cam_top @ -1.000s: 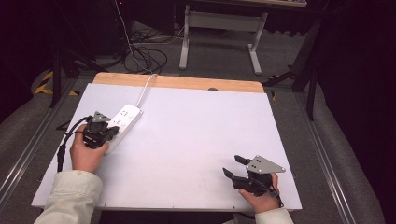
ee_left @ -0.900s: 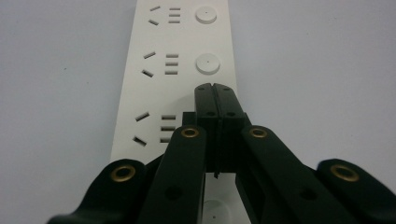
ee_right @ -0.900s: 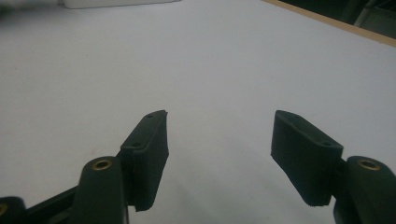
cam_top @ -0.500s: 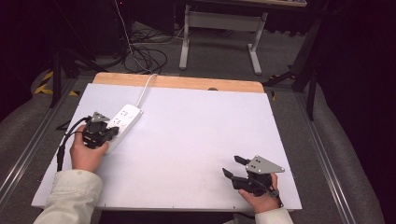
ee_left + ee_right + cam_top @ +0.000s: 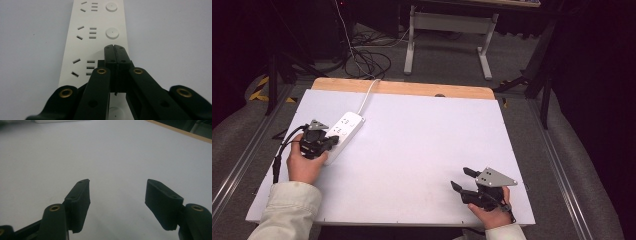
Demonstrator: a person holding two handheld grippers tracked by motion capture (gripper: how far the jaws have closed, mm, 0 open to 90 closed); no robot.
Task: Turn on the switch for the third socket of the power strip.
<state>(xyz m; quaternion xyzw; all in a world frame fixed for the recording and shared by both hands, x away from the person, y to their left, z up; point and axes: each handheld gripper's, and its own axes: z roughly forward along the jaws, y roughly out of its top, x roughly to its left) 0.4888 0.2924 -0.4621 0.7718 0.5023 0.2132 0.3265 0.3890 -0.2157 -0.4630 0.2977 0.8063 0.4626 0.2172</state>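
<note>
Two grippers were over the white bench (image 5: pixel 412 150): the left gripper (image 5: pixel 330 142) sat at the near end of the white power strip (image 5: pixel 343 131), which lay toward the bench's far left with its cord running off the far edge. Its jaws were pressed together, tips over the strip's face beside a round button (image 5: pixel 112 33). The right gripper (image 5: pixel 462 178) rested near the front right corner, well apart from the strip, jaws spread wide with nothing between them.

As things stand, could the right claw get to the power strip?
Probably yes: the right claw stands open near the table's front right, with bare tabletop between it and the power strip, though the left claw sits over it.
</note>
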